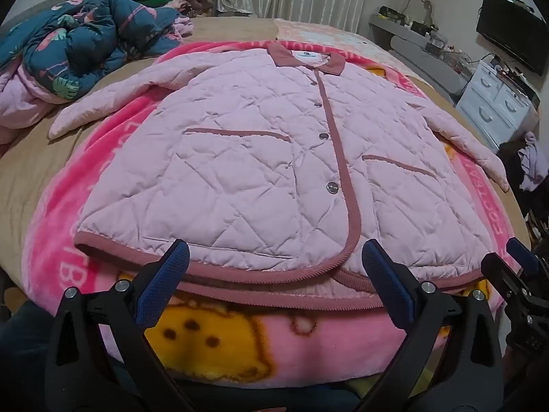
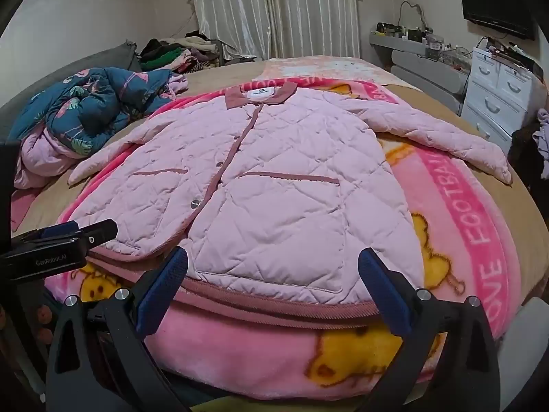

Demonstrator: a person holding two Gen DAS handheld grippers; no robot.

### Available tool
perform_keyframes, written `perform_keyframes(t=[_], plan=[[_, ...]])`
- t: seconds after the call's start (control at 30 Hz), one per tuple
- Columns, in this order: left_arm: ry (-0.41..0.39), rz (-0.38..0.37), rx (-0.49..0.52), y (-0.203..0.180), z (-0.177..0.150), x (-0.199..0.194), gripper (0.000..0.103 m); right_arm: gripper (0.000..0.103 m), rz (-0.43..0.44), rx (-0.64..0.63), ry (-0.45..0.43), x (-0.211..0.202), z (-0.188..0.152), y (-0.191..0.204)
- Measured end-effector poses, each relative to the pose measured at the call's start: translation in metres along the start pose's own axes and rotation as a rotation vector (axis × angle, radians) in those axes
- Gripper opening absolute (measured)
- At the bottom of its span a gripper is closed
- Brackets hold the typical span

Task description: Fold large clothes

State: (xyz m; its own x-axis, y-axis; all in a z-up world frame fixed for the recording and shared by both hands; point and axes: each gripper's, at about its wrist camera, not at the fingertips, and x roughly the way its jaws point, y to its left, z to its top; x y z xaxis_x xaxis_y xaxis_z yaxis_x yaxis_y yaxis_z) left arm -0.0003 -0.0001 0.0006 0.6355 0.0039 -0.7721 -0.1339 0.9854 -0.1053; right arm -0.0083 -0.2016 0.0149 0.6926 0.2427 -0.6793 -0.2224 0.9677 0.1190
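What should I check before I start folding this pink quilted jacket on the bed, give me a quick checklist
1. Jacket spread flat, front up, on the pink blanket: ok.
2. Front closed along the buttons: ok as far as visible; the bottom corner curves open.
3. Both sleeves laid out and free: the one toward the blue bedding and the one toward the drawers: ok.
4. Left gripper open, nothing between the fingers, near the hem: ok.
5. Right gripper open and empty, near the hem: ok.
6. Blue floral bedding clear of the jacket: ok, though close to one cuff.
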Motion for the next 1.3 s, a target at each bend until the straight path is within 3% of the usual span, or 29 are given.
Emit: perform_keyframes(t=[1.3], plan=[[-0.013,-0.005,0.004,0.0019,0.0020,-0.0054,0.094,0.099,0.002,-0.011,-0.009,-0.0025,-0.0025,0.0035]])
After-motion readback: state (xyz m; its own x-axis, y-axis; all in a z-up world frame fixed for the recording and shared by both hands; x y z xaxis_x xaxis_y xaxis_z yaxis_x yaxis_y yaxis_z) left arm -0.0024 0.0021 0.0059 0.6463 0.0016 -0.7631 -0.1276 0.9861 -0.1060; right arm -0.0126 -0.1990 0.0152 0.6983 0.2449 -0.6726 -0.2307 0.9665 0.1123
